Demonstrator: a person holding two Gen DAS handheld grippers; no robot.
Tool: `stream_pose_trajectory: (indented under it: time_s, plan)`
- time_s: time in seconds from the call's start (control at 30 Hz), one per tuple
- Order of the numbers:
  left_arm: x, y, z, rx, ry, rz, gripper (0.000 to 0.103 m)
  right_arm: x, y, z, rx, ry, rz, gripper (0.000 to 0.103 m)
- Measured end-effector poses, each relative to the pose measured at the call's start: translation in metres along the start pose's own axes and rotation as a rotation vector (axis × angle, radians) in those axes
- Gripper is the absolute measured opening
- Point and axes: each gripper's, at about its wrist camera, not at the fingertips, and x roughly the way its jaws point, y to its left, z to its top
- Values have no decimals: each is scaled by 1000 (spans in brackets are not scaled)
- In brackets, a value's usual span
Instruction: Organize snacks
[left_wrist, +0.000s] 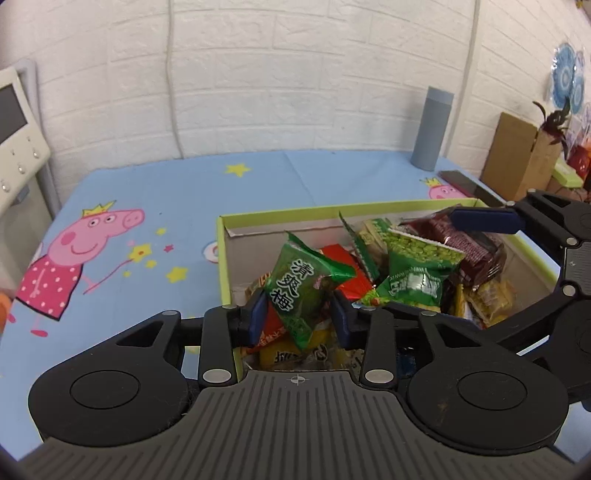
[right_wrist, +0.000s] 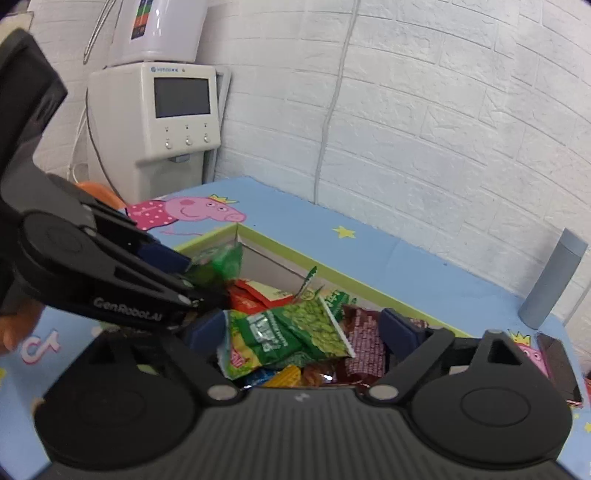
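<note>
A green-rimmed cardboard box (left_wrist: 223, 258) on the table holds several snack packets. My left gripper (left_wrist: 300, 317) is shut on a green plum packet (left_wrist: 303, 291) and holds it over the near left part of the box; it also shows in the right wrist view (right_wrist: 218, 264). My right gripper (right_wrist: 306, 332) is open over the box, its fingers on either side of a green pea packet (right_wrist: 295, 332) and a dark red packet (right_wrist: 364, 343). In the left wrist view its upper finger (left_wrist: 484, 220) lies on the dark red packet (left_wrist: 476, 251).
A grey flask (left_wrist: 432, 129) stands at the back of the table, a dark phone (left_wrist: 469, 186) beside it. Brown cartons (left_wrist: 517, 158) stand at the right. A white water dispenser (right_wrist: 155, 125) stands beyond the left edge. The tablecloth (left_wrist: 147, 206) is blue with pig cartoons.
</note>
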Motion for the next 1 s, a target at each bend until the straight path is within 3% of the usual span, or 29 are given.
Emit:
stream_pose_trajectory:
  time_s: [0.03, 0.1, 0.3, 0.43, 0.57, 0.8, 1.0]
  plan:
    - [-6, -1, 0, -14, -7, 6, 38, -4, -1, -1, 13, -3, -6, 101]
    - [-28, -5, -1, -14, -58, 15, 54, -24, -7, -2, 65, -27, 7, 102]
    - [-108, -28, -23, -29, -174, 23, 74, -107, -10, -30, 260, -64, 39, 102]
    - [-150, -57, -56, -22, -201, 39, 81, -157, -3, -68, 399, -11, -22, 102]
    - [-180, -88, -94, -29, -198, 64, 85, -202, 11, -100, 527, 22, -164, 102]
    - [-200, -120, -153, -103, -171, 116, 89, -263, 37, -147, 564, -38, -319, 102]
    - [-216, -135, -186, -110, -153, 134, 84, -286, 48, -170, 574, -35, -333, 102]
